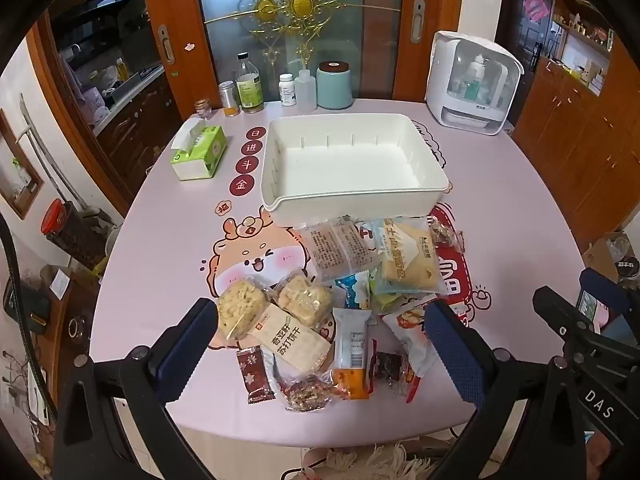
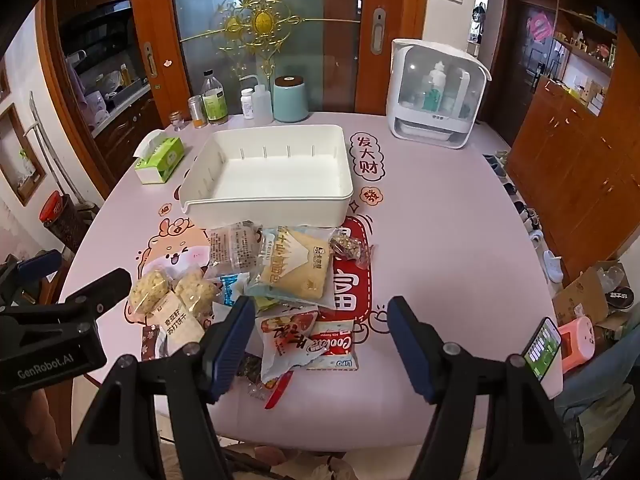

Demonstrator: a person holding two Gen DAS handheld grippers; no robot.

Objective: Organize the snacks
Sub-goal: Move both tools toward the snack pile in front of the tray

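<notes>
Both hand-held grippers hang released over the near edge of the pink cartoon-printed counter (image 1: 160,248), nothing between their blue-padded fingers: the left hand-held gripper (image 1: 320,340) spread wide, the right hand-held gripper (image 2: 322,340) less so. Just ahead of and below them lies the loose heap of wrapped snack packets (image 1: 340,300), a pale yellow cake packet (image 2: 296,266) on its far side. Beyond the heap, further from both, sits the empty white rectangular plastic bin (image 1: 352,200).
</notes>
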